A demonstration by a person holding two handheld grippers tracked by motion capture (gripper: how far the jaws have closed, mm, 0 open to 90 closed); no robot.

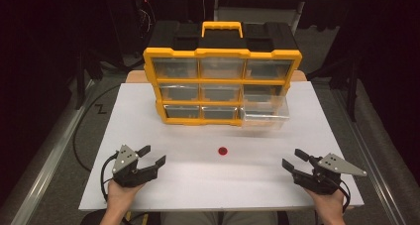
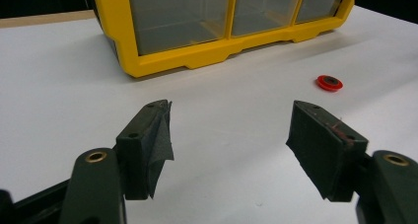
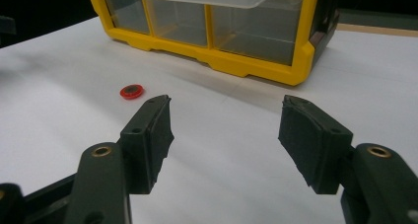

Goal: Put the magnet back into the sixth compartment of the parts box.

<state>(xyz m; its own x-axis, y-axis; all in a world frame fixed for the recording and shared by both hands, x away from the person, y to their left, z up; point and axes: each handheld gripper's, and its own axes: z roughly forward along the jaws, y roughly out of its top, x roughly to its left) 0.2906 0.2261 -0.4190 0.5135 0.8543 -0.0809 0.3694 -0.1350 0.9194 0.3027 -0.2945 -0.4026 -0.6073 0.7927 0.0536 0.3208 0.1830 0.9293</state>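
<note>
1. White table [image 1: 148, 195], carrying all.
2. Yellow drawer organizer [image 1: 222, 81] at far side; bottom-right clear drawer [image 1: 265, 117] pulled out.
3. Left gripper [image 1: 151, 155] and right gripper [image 1: 292, 158] resting near front edge, well apart, jaws wide, holding nothing.
4. Small red ring [image 1: 223, 151] lying flat between both grippers, slightly beyond them, touching neither.

Left gripper [image 2: 229, 130] is hovering with jaws spread over white table [image 2: 59, 76]; red ring [image 2: 329, 82], possibly a washer, is lying near yellow drawer cabinet [image 2: 217, 54].
</note>
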